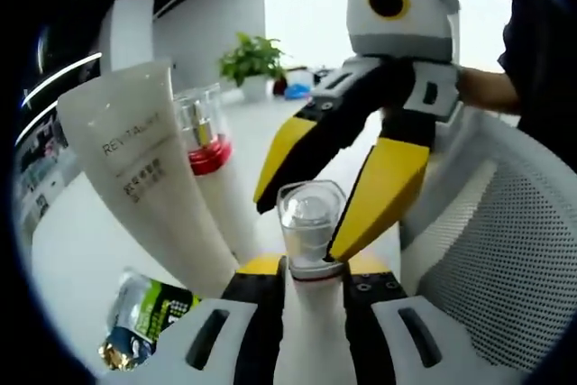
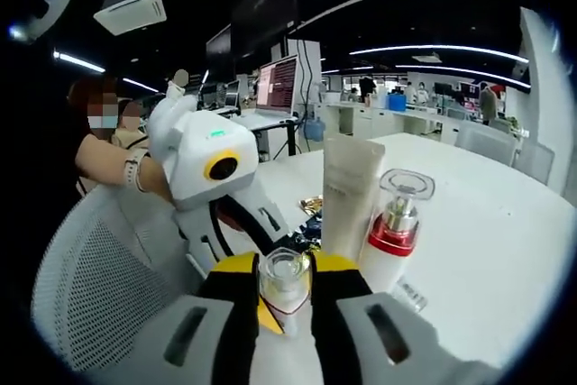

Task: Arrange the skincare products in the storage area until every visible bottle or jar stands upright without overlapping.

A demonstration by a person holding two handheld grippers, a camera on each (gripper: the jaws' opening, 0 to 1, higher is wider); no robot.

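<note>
We see a white table (image 2: 505, 223) carrying the skincare things, and we place everything by the clear-capped bottle (image 1: 309, 223) at its near edge; a mesh chair (image 1: 505, 223) stands just beside the table, on the far side of that bottle from the other products. A tall white tube (image 1: 149, 169) printed REVITALIFT stands upright near the bottle; in the right gripper view the tube (image 2: 347, 196) rises just behind it. A pump bottle (image 1: 206, 146) with a red collar and clear cap stands upright touching or just beside the tube, a little further from the bottle; in the right gripper view the pump bottle (image 2: 394, 232) is just beside the tube. A small foil sachet (image 1: 144, 317) lies flat on the table at the tube's foot.

The left gripper (image 1: 311, 281) has its black jaws pressed against the neck of the bottle from both sides, just under the clear cap; the right gripper (image 1: 338, 214) enters the left gripper view from above with its yellow-tipped jaws spread either side of the same cap. In the right gripper view the right gripper (image 2: 287, 299) brackets the bottle (image 2: 285, 281); whether its jaws touch the cap we cannot tell; the left gripper (image 2: 261, 250) reaches the bottle from the chair (image 2: 99, 286) side. A potted plant (image 1: 252, 60) sits well beyond the bottle on the table.
</note>
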